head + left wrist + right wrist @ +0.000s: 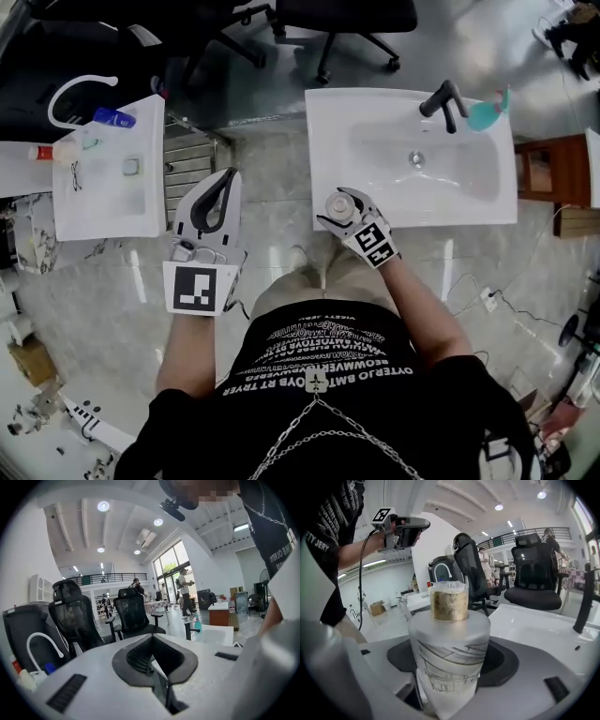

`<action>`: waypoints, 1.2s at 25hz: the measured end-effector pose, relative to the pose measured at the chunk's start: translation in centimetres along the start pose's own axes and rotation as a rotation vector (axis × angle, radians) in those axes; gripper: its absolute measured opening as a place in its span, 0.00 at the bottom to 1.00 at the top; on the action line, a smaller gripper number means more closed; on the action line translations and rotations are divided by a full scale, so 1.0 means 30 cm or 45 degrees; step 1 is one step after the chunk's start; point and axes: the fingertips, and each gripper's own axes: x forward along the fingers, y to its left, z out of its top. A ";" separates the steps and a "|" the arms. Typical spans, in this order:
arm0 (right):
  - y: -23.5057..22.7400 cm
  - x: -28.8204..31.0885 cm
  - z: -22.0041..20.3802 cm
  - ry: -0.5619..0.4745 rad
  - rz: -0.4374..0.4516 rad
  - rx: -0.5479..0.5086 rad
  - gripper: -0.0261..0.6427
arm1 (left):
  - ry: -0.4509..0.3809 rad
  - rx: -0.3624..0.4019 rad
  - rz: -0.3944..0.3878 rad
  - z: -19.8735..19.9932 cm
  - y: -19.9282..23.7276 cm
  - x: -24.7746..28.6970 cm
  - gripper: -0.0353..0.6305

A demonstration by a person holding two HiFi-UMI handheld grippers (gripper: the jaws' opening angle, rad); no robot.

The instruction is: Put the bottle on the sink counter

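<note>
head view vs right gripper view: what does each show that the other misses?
Head view only: the drain of the sink, the teal bottle beside the faucet, and the bottle's spot at the sink's front edge.
Right gripper view only: the bottle's frosted body with a line drawing of a building, its gold neck band, people in the background.
Both: the right gripper shut on the bottle, the left gripper raised and empty, the white sink, the black faucet, office chairs.
</note>
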 end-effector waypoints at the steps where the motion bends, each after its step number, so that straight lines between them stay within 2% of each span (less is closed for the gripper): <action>1: 0.000 0.019 -0.019 0.015 0.009 -0.006 0.54 | 0.009 -0.012 0.002 -0.018 -0.005 0.002 0.06; 4: -0.009 0.066 -0.074 0.060 0.023 -0.012 0.54 | 0.034 -0.037 -0.004 -0.074 -0.026 0.007 0.06; 9: -0.038 0.097 -0.107 0.068 -0.020 -0.001 0.54 | 0.062 -0.048 -0.049 -0.142 -0.076 0.014 0.06; 17: -0.004 0.128 -0.133 0.117 -0.057 -0.171 0.54 | 0.069 -0.079 -0.085 -0.216 -0.110 0.003 0.06; 23: 0.009 0.142 -0.159 0.211 -0.020 -0.198 0.54 | 0.057 -0.089 -0.118 -0.225 -0.140 -0.006 0.06; 26: 0.013 0.143 -0.162 0.208 -0.007 -0.202 0.54 | 0.052 -0.085 -0.122 -0.222 -0.140 -0.009 0.06; 30: 0.028 0.129 -0.148 0.177 0.067 -0.160 0.58 | 0.057 -0.086 -0.114 -0.221 -0.122 -0.021 0.06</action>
